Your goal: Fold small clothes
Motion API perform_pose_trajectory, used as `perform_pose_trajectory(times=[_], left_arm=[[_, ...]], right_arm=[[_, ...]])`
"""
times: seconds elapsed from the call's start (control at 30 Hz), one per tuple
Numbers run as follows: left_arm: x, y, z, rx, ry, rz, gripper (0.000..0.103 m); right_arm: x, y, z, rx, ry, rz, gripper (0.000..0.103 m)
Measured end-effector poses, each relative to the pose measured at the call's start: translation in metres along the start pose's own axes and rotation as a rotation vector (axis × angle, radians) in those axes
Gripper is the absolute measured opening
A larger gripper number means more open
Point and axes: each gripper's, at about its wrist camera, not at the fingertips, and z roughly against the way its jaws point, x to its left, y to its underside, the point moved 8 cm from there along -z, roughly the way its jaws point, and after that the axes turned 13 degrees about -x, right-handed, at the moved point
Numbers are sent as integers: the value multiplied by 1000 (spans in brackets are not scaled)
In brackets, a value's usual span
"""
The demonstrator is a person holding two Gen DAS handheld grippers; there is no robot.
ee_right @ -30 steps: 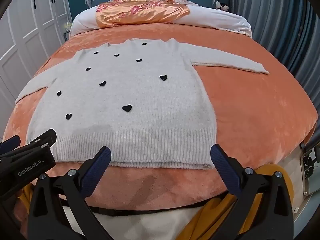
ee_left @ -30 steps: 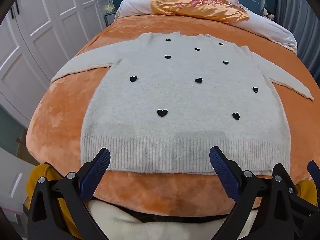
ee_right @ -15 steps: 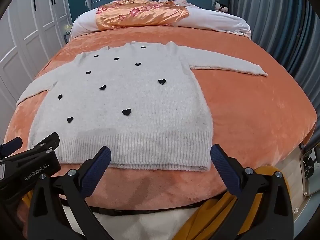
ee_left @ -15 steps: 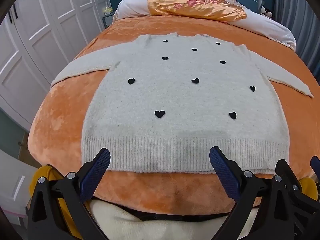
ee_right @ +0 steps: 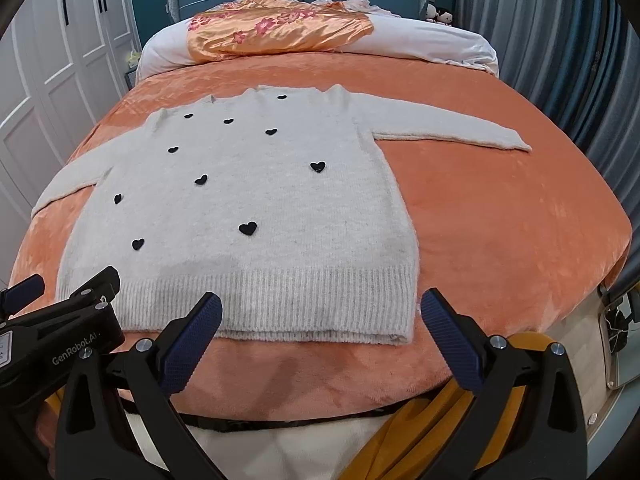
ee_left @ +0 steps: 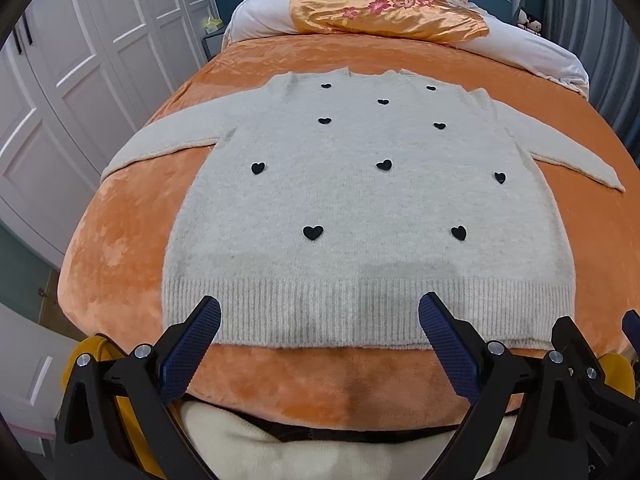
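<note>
A pale grey sweater (ee_left: 360, 208) dotted with small black hearts (ee_left: 313, 232) lies flat and face up on an orange blanket (ee_left: 120, 240) that covers the bed, both sleeves stretched out to the sides and its ribbed hem (ee_left: 360, 312) nearest the cameras. Beyond the sweater's collar, at the head of the bed, a shiny orange flowered cloth (ee_left: 380, 10) rests on white bedding (ee_left: 532, 56).

The left gripper (ee_left: 319, 322) hangs just short of the hem, its blue-padded fingers (ee_left: 192, 346) spread wide and holding nothing; the tips overlap the hem in the picture, but contact cannot be told. The right gripper (ee_right: 321, 322) is likewise spread apart and empty, poised before the hem's right-hand part, near the sweater's lower right corner (ee_right: 404, 336).

The left wrist view alone shows the sweater almost square on, with the whole hem from corner to corner and the left sleeve (ee_left: 168, 144) reaching toward the white wardrobe doors (ee_left: 80, 60). It catches only a sliver of the other tool at its right edge. The right wrist view shows the sweater skewed to the left, the full length of the right sleeve (ee_right: 440, 124) down to its cuff, a broad bare stretch of blanket to the sweater's right, grey-blue curtains (ee_right: 560, 40) beyond that, and the body of the left gripper with printed lettering beside the hem's left end.
</note>
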Motion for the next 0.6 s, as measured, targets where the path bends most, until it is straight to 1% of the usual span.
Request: perform_pose_trajectory(times=[0.6], left_arm=[[2,4,-4,14,-1,-1,96]], right_arm=[[0,3,-3,19,-3,-2,97]])
